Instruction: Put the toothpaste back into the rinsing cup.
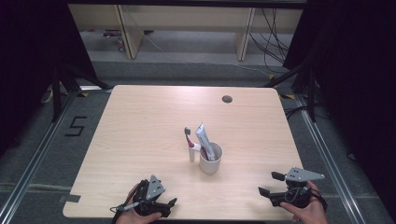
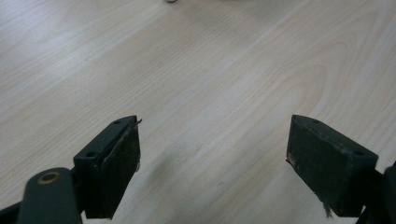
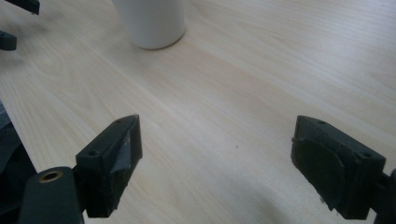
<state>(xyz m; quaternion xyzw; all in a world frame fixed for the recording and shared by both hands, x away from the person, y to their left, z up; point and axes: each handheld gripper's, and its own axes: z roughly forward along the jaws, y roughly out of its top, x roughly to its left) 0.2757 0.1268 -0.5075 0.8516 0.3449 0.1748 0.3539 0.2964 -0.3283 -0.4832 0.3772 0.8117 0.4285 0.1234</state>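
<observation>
White cup (image 1: pixel 210 161) holding toothbrush (image 1: pixel 188 138) and toothpaste tube (image 1: pixel 204 140) upright at table (image 1: pixel 140 121) centre, left gripper (image 1: pixel 169 205) and right gripper (image 1: pixel 267 184) wide open, empty, near edge.

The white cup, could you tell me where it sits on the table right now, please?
In the high view the white cup stands upright near the table centre, holding a toothpaste tube with a toothbrush at its left, between and beyond the two grippers.
</observation>
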